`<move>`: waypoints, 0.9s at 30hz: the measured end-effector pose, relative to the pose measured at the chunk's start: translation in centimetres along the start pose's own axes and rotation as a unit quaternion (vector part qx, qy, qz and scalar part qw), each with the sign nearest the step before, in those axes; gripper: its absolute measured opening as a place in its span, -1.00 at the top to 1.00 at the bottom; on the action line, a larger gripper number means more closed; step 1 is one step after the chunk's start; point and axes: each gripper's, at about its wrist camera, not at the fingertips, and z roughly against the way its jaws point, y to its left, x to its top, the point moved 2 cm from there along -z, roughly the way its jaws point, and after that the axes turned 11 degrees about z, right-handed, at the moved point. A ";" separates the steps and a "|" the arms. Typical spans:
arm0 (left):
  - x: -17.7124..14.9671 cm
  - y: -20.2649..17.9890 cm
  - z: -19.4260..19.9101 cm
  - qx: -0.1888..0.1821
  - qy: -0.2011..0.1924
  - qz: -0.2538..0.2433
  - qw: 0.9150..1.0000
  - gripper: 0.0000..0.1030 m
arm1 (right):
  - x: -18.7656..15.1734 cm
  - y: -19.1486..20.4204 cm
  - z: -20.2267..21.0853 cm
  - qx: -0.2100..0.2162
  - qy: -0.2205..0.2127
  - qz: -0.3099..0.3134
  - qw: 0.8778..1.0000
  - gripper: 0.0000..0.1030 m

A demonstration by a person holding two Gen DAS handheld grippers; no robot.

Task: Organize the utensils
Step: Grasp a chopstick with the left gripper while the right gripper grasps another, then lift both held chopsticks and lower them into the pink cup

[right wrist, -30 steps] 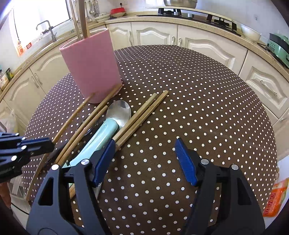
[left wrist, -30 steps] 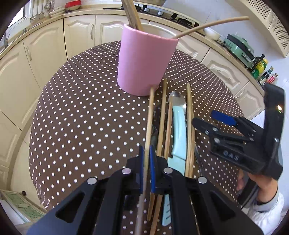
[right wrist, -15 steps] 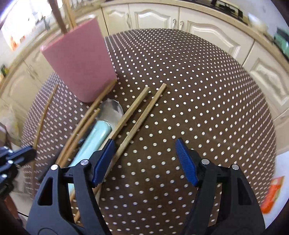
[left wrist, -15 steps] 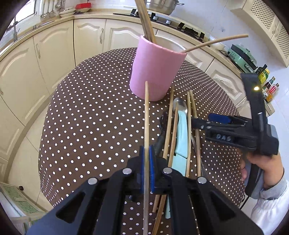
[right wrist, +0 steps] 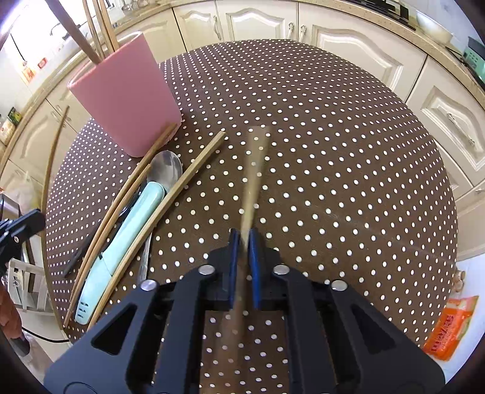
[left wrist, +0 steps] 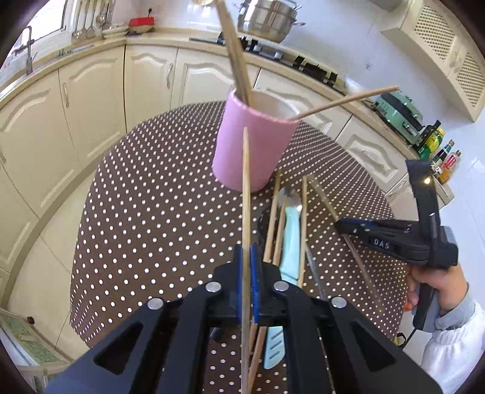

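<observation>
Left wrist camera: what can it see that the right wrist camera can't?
Only the left wrist view shows the silver pot on the stove and the person's hand holding the right gripper. Only the right wrist view shows the orange packet. Both show the pink holder, the mint-handled spoon and the dotted tablecloth.

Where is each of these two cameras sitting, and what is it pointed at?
Left wrist view: rides the left gripper, looking down along its chopstick at the pink holder; the right gripper and hand show.
Right wrist view: rides the right gripper, looking down at the dotted table; its own blurred chopstick shows.
Both share the holder, spoon and table.
</observation>
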 end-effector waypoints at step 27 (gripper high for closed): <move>4.0 -6.4 10.7 -0.055 -0.217 -0.056 0.973 0.90 | -1.4 4.5 19.6 0.094 -0.465 0.037 0.879 0.87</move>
